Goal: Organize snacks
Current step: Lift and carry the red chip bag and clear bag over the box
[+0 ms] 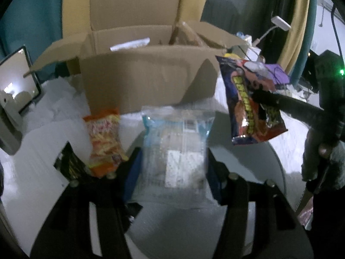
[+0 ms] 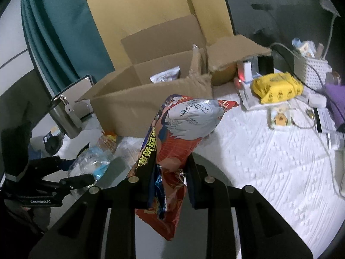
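We've got the right tongs (image 2: 169, 179) pinched nearly shut on a red snack bag (image 2: 172, 151), which hangs in the air in front of the cardboard box (image 2: 151, 99). It reads as light and crinkly, a foil pouch that buckles where the pads bite; a grip on the body near the seam looks safer than the slick puffed top.

The left tongs (image 1: 172, 172) stand partly closed around a clear plastic packet (image 1: 176, 146), which sits between the jaws above the white quilted surface (image 2: 269, 161). It looks soft, floppy and slippery, so we'd take it across the middle. An orange snack bag (image 1: 105, 142) lies just beside it.

Motion blur smears the left view, so we can't read the packet's label or make out its contents. The box interior is mostly hidden; only a pale wrapper (image 2: 166, 76) peeks out.
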